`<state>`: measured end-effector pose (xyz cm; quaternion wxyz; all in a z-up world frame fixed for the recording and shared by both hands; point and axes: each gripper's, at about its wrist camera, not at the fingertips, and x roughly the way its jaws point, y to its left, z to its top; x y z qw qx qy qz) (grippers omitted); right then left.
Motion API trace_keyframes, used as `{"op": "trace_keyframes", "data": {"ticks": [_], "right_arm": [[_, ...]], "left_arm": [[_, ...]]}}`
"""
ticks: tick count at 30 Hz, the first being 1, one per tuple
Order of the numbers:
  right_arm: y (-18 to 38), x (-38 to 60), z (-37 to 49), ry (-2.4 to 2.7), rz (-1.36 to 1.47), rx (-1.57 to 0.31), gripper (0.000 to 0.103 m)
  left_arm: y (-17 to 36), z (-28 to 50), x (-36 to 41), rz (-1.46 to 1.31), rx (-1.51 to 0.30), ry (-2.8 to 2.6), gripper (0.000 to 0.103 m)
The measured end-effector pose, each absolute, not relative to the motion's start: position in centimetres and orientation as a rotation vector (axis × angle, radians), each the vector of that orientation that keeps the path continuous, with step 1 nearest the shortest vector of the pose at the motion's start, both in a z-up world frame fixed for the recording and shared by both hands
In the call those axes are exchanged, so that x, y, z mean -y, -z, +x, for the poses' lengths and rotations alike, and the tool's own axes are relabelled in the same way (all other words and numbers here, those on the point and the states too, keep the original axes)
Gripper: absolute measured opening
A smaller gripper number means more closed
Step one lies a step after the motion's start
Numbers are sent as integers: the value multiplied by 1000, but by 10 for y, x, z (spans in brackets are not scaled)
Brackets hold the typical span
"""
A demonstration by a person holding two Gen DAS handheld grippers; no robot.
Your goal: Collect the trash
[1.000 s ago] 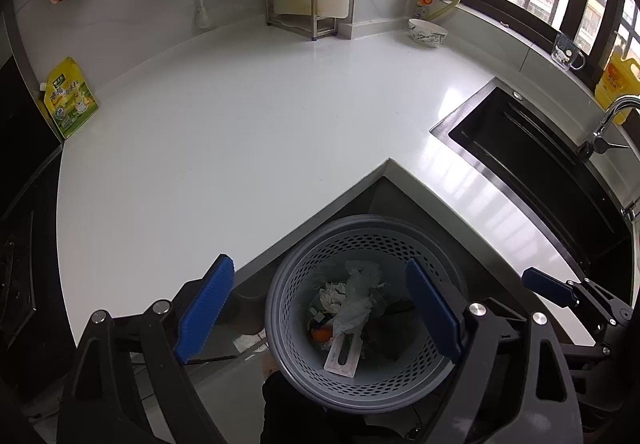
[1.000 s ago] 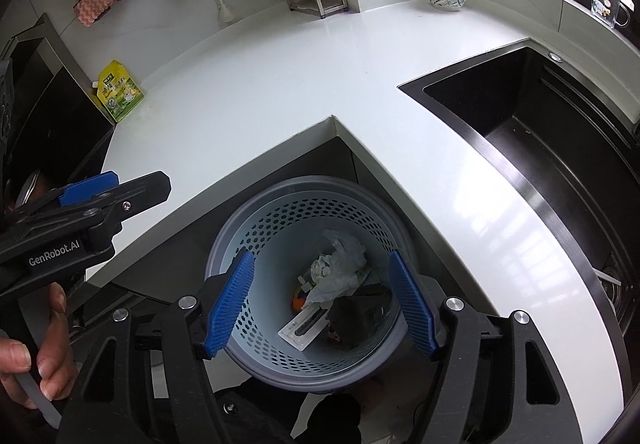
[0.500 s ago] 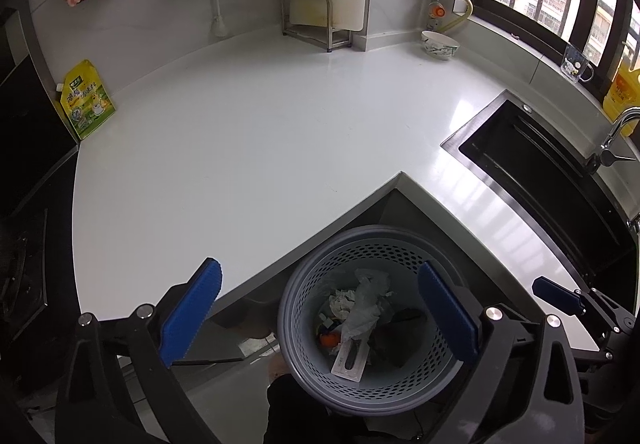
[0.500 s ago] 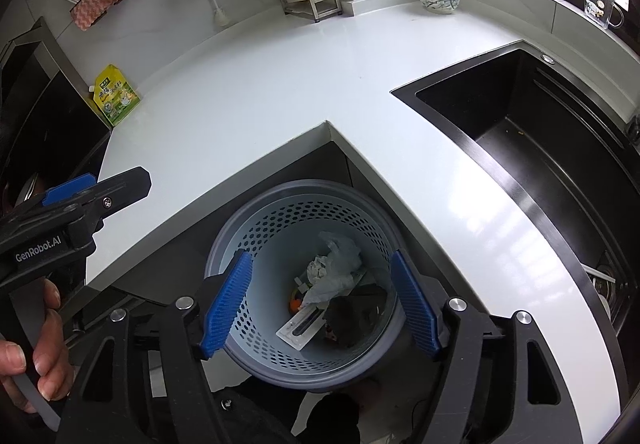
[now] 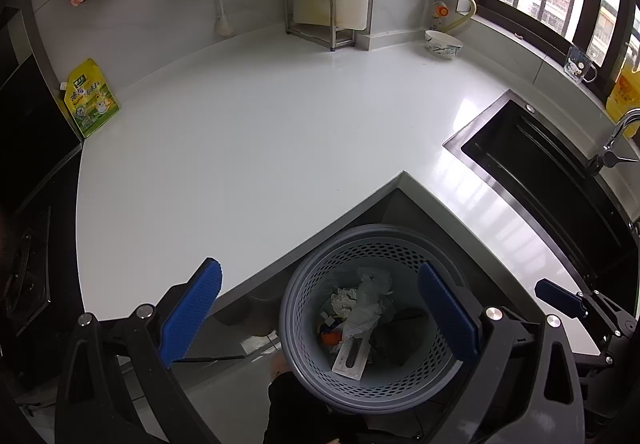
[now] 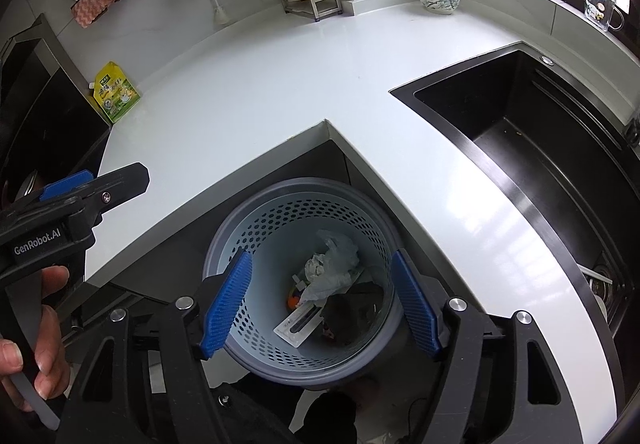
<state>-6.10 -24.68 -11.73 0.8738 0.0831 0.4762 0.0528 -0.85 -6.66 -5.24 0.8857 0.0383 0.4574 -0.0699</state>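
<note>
I am holding both claws over the grey perforated bin (image 5: 372, 318), which is standing on the floor in the inner corner of the white counter (image 5: 248, 147). My left claw (image 5: 320, 310) is spread fully wide and gripping nothing. My right claw (image 6: 320, 304) is parted too, its blue pads framing the bin's mouth, nothing between them.

The trash is lying at the bottom of the bin: a crumpled whitish wrapper (image 5: 366, 304) near the centre, a flat white strip (image 5: 351, 354) toward 6 o'clock of it, a small orange bit (image 5: 329, 338) toward 8 o'clock, and something dark (image 5: 394, 336) toward 4 o'clock. The counter looks free of loose scraps; only a yellow-green pouch (image 5: 90, 97) at 10 o'clock and a bowl (image 5: 443, 42) at 1 o'clock are standing there, and I judge neither to be rubbish.

To do this step well, I am keeping the claws clear of the bin's rim and scanning the counter before reaching anywhere.

Compared with a second ago, my left pads are standing wider apart, and the view is framing more of the back wall. The trash and bin are lying as before.
</note>
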Motion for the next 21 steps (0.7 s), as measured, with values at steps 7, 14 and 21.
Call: {"op": "trace_keyframes", "data": {"ticks": [7,14,21], "right_arm": [[117,247,-62,-112,175,-991,69],[116,246,-62,-111,173,-990,69],[116,246,-62,-112,174,-988,69]], "left_arm": [[53,-6,65,80,-960,144,97],[54,-6,64,76,-967,135,97],[54,-6,63,78,-964,124,97]]}}
